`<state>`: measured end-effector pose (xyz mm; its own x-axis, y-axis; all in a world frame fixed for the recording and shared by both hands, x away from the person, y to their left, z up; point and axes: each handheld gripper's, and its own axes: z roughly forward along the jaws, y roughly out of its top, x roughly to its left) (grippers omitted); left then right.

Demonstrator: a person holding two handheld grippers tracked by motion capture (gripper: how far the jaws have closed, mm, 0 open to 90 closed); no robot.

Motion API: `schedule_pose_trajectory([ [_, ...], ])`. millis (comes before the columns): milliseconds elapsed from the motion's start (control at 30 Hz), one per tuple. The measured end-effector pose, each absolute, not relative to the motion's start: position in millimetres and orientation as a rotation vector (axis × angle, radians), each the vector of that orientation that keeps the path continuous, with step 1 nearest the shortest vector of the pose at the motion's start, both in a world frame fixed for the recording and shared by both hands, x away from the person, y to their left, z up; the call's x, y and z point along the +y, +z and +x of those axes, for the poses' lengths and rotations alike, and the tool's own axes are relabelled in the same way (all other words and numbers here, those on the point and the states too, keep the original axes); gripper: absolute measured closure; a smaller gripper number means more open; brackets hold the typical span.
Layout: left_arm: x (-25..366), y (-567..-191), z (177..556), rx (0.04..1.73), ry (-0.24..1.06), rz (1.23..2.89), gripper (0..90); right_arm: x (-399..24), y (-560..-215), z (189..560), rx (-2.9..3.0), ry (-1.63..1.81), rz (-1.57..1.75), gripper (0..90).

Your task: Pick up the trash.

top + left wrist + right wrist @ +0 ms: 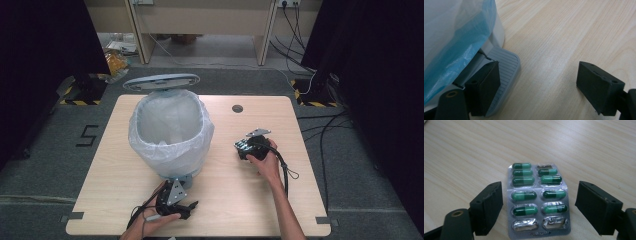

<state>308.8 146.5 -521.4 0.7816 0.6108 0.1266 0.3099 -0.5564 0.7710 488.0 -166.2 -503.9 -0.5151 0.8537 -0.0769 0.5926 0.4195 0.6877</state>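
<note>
The blister pack of green capsules (538, 200) lies flat on the table (235, 210), directly between the spread jaws of the right gripper (246, 146), with its long axis running along the line the gripper points, so its two long edges face the jaws. In the right gripper view the jaws stand well apart, one on each side of the pack, neither touching it; three of its pockets are already crushed and empty. The right gripper is much the nearer to the pack; the left gripper (175, 202) sits at the near edge of the table, its jaws also apart, one resting on the ribbed grey pedal (505, 72) of the bin (170, 132). The bin stands left of the pack with its lid up and a pale liner inside. Closing on the pack seems to be the likely next move.
</note>
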Motion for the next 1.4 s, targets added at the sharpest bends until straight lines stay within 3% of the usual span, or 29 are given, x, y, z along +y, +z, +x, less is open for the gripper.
schedule_pose_trajectory([
  [300,146,-521,309,0.680,0.494,2.190,18.6,-169,-509,491,2.273,0.913,1.282,33.8],
  [733,146,-521,309,0.680,0.495,2.190,18.6,-165,-507,487,2.260,0.928,1.256,34.2],
  [1400,146,-521,309,0.682,0.495,2.189,18.5,-159,-475,461,2.228,0.989,1.231,34.2],
])
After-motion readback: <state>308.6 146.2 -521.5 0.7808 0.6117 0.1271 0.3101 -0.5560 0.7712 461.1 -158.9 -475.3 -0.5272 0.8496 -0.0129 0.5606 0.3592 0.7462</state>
